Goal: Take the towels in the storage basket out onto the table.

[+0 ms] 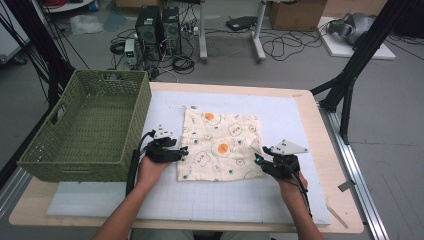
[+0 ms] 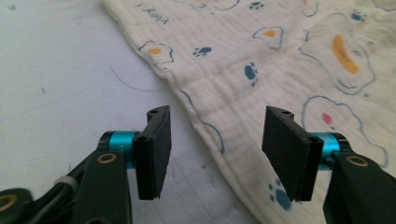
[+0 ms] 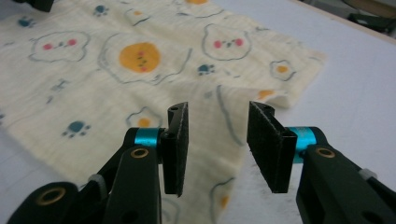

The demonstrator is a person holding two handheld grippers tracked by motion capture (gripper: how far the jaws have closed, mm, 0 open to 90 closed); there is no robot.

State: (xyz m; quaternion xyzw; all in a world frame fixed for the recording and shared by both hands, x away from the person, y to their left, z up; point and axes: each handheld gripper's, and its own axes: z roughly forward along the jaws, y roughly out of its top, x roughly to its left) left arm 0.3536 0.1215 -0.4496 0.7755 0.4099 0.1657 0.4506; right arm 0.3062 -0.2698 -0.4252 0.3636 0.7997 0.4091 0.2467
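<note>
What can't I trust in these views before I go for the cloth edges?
- Cloth: whether it is one layer or folded; in the high view it lies flat and too small to tell.
- Its near right corner: in the right gripper view the right gripper cuts it off.
- Green basket: near inner wall hidden by its own rim in the high view.
- Left gripper: open over the cloth edge; contact unclear.

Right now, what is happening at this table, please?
A person is working on a printed cloth that lies nearly flat on the white mat, using a pair of tongs in each hand. The left tongs stand open at the cloth's left edge, and the right tongs stand open at its right edge, where the cloth is slightly rumpled. Neither pair is gripping the cloth at this moment. A green woven basket sits at the left side of the table, with nothing visible inside it.
</note>
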